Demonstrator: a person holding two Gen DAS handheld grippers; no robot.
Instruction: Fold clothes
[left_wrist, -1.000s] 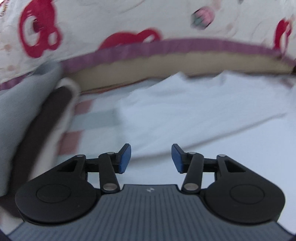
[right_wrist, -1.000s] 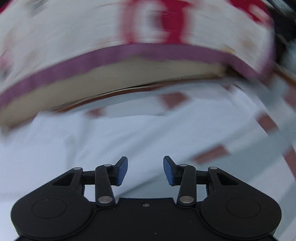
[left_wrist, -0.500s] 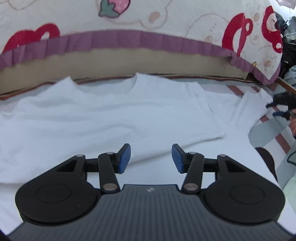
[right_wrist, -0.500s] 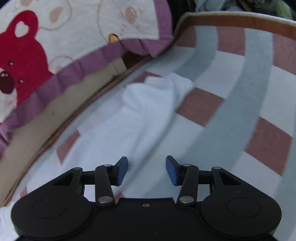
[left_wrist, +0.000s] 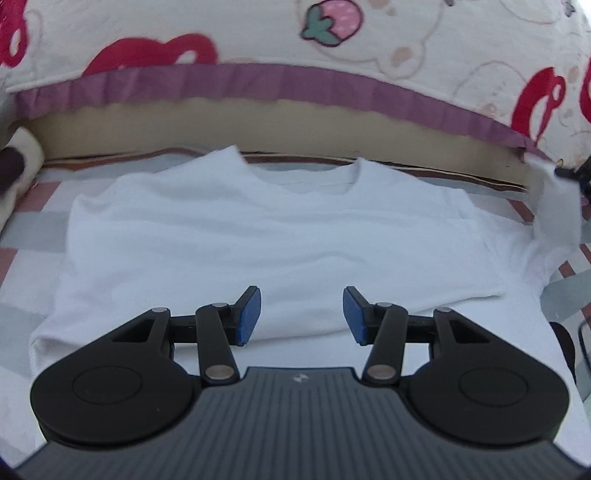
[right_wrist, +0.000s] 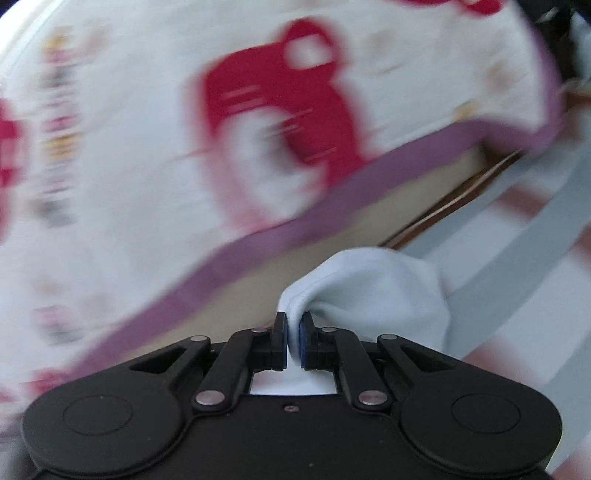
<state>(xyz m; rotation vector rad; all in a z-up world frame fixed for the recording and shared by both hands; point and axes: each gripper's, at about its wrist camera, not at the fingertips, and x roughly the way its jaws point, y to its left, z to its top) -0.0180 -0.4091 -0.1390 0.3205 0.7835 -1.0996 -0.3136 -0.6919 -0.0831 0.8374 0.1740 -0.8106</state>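
A white T-shirt (left_wrist: 277, 229) lies flat on a striped mat, neckline toward the bed. My left gripper (left_wrist: 302, 314) hovers over the shirt's lower middle, open, with nothing between its blue pads. In the right wrist view my right gripper (right_wrist: 294, 339) has its jaws closing, and the pads pinch a fold of the shirt's sleeve (right_wrist: 369, 288). The sleeve bunches up beyond the fingertips, raised off the mat. The left wrist view shows that same sleeve (left_wrist: 554, 206) pulled upward at the far right edge.
A quilt (left_wrist: 295, 79) with red bears and purple trim hangs over a beige mattress side (left_wrist: 258, 125) just behind the shirt. The pink, grey and white striped mat (right_wrist: 535, 251) runs to the right. A dark and cream cloth (left_wrist: 14, 166) sits at the left.
My right gripper went from open above the sleeve to shut on it and lifted it. The left view swung from the shirt's left side to face its middle.
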